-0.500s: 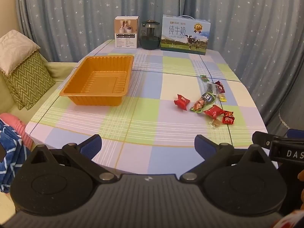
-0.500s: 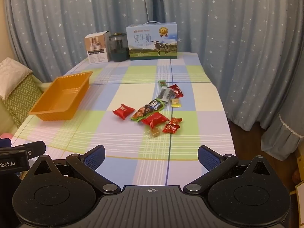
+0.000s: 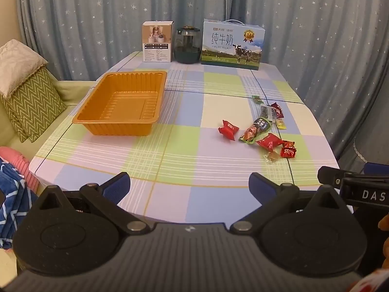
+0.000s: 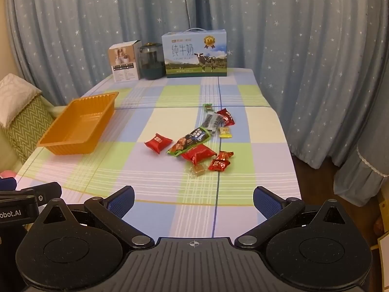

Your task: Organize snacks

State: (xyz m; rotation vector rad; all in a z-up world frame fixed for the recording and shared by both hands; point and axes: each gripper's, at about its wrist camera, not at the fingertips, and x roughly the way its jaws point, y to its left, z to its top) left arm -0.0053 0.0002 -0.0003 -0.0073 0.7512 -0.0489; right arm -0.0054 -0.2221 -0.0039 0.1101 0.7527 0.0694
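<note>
Ahead of both spread, empty tongs, left gripper (image 3: 189, 187) and right gripper (image 4: 193, 199), overlapping snacks (image 4: 198, 143) risk double grabs; the light tray (image 3: 122, 103) could slide.

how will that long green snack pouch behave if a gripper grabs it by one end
The long green pouch looks like thin film, so it would probably droop rather than stay stiff. Its glossy surface may slip between the fingers. It overlaps a red packet, which might shift when it lifts.
</note>
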